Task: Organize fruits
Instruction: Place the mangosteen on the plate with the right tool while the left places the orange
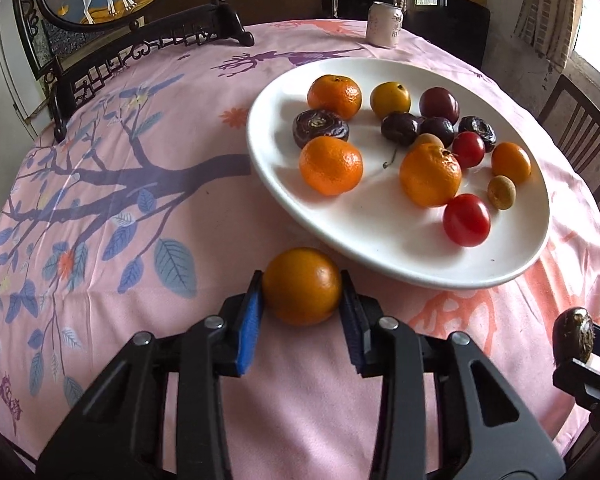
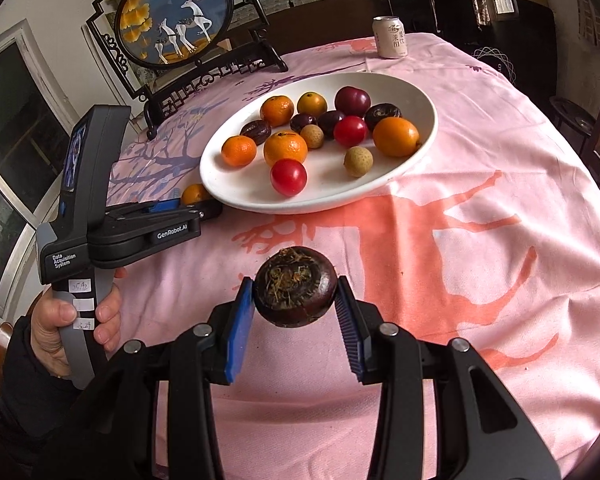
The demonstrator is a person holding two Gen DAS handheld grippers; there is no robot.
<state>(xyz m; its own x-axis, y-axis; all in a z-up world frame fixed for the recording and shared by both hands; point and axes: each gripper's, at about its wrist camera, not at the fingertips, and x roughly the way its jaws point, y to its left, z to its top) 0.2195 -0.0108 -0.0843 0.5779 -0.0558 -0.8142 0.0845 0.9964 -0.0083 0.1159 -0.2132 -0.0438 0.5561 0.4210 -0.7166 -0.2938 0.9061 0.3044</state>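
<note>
Left tool (image 1: 302,295) is clenched on an orange fruit (image 1: 302,286) that sits on the pink cloth of the desk (image 1: 140,240), just beside the near rim of the white plate (image 1: 380,248). Right tool (image 2: 296,294) grasps a dark brown water chestnut (image 2: 295,291) above the desk's near edge. Mandarins, plums, red tomatoes and longans lie on the plate. A drink can (image 2: 389,37) stands near the far edge.

Pink floral tablecloth (image 1: 148,208); deer screen (image 2: 176,20); wooden chair (image 1: 580,136).
</note>
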